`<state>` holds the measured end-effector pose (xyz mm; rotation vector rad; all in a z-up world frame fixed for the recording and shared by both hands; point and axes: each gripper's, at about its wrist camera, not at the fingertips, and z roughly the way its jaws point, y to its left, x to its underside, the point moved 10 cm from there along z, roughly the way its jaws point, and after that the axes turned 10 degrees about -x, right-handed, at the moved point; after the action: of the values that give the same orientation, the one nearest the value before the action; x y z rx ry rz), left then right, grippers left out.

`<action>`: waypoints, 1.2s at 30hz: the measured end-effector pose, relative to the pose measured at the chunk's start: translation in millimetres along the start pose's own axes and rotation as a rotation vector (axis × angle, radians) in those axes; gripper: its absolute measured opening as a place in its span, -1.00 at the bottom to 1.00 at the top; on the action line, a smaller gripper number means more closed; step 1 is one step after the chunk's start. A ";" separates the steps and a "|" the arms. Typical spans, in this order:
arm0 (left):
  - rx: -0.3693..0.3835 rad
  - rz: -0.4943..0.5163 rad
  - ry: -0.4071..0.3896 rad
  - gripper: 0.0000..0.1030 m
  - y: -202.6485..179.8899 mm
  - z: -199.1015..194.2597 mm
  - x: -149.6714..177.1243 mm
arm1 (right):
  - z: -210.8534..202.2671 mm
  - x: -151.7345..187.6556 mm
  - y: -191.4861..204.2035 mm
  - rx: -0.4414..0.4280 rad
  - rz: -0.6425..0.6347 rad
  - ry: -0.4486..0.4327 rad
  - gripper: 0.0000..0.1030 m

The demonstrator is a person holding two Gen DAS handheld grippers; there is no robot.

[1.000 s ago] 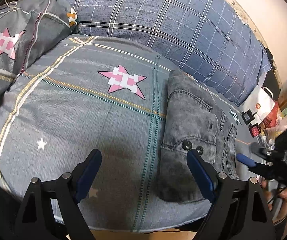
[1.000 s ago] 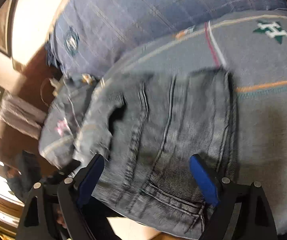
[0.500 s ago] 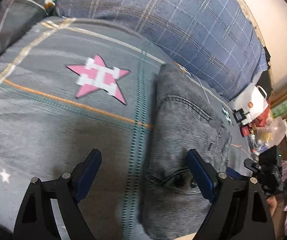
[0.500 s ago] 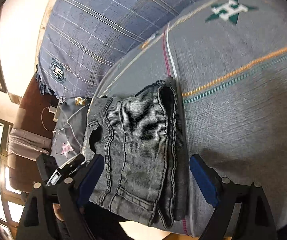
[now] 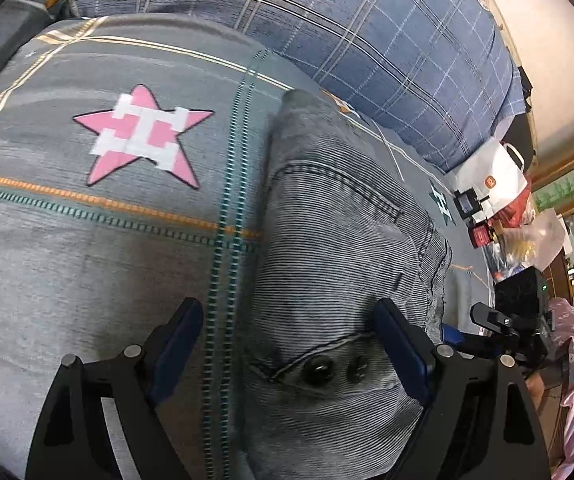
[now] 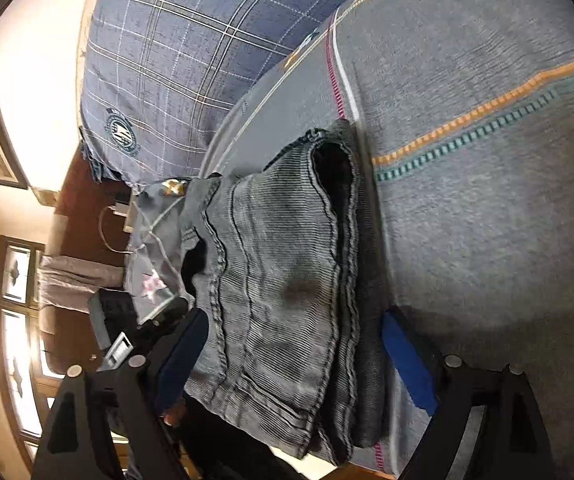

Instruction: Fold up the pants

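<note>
My left gripper [image 5: 287, 344] hangs over the folded grey jeans [image 5: 339, 264], its blue-padded jaws spread wide with nothing pinched; two dark metal buttons [image 5: 331, 370] sit between them on ribbed, faded denim. The jeans lie as a thick, rounded bundle on a soft grey bedspread [image 5: 87, 264] printed with a pink star [image 5: 143, 136] and stitched stripes. My right gripper [image 6: 295, 344] straddles the bundle's other end, jaws likewise apart and empty, above stacked hems and heavy seams. A blue plaid pillow [image 6: 191, 56] bulges behind.
</note>
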<state>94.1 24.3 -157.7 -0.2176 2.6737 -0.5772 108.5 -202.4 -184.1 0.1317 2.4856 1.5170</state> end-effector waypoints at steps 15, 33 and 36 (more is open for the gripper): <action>-0.007 0.027 0.039 0.34 -30.0 14.6 1.2 | 4.6 1.4 -0.3 0.023 -0.031 0.049 0.25; -0.184 0.120 -0.069 0.26 -45.1 21.5 4.0 | 5.2 1.6 -8.6 0.292 -0.111 0.056 -0.33; -0.201 0.139 -0.087 0.19 -42.9 18.5 4.1 | 6.7 0.9 -7.7 0.297 -0.104 0.057 -0.25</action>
<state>100.8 -22.1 -156.4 -0.1086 2.6349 -0.2508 109.6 -200.0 -194.0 0.0064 2.7030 1.1201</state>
